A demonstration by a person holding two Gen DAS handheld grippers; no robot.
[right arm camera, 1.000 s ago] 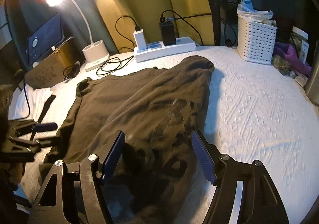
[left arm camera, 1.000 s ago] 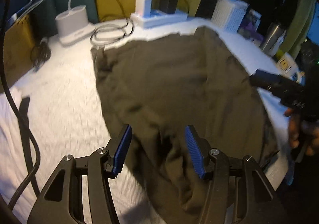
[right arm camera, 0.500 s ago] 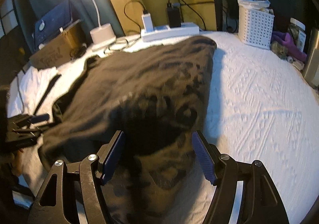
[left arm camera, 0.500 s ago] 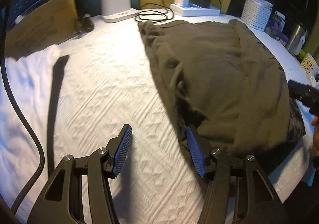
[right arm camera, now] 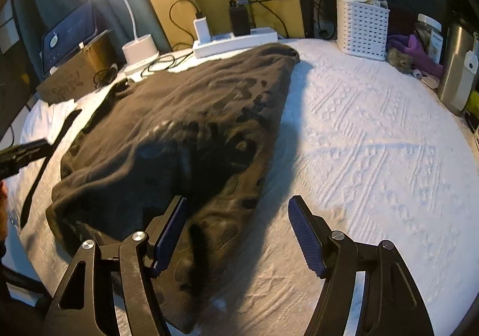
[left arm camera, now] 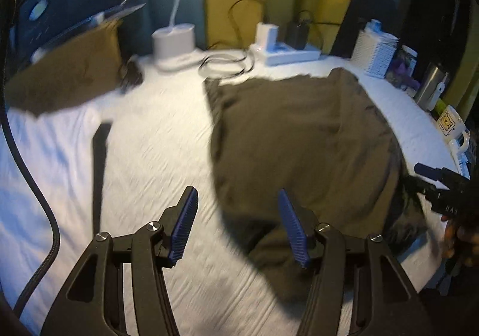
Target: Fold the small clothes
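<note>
A dark olive-brown garment [left arm camera: 302,138] lies spread on the white textured cover [left arm camera: 155,138], folded over lengthwise; in the right wrist view its top layer [right arm camera: 185,126] shows a dark printed pattern. My left gripper [left arm camera: 236,216] hovers open above the garment's near left edge, nothing between its blue pads. My right gripper [right arm camera: 238,225] is open over the garment's near right corner, the cloth below the left finger and bare cover below the right one. Each gripper shows at the other view's edge: right gripper [left arm camera: 434,177], left gripper [right arm camera: 24,153].
At the back stand a white lamp base [right arm camera: 140,50], a power strip with chargers [right arm camera: 236,39], coiled cables [left arm camera: 227,62] and a white basket [right arm camera: 362,29]. A cardboard box [left arm camera: 63,72] sits back left; a steel flask [right arm camera: 458,66] and a mug [left arm camera: 449,125] at right. A dark strap [left arm camera: 98,168] lies left.
The left gripper swung from the bare cover back toward the garment's near edge and rose a little. The right gripper drifted right and lower toward the garment's near corner. Both stayed open.
</note>
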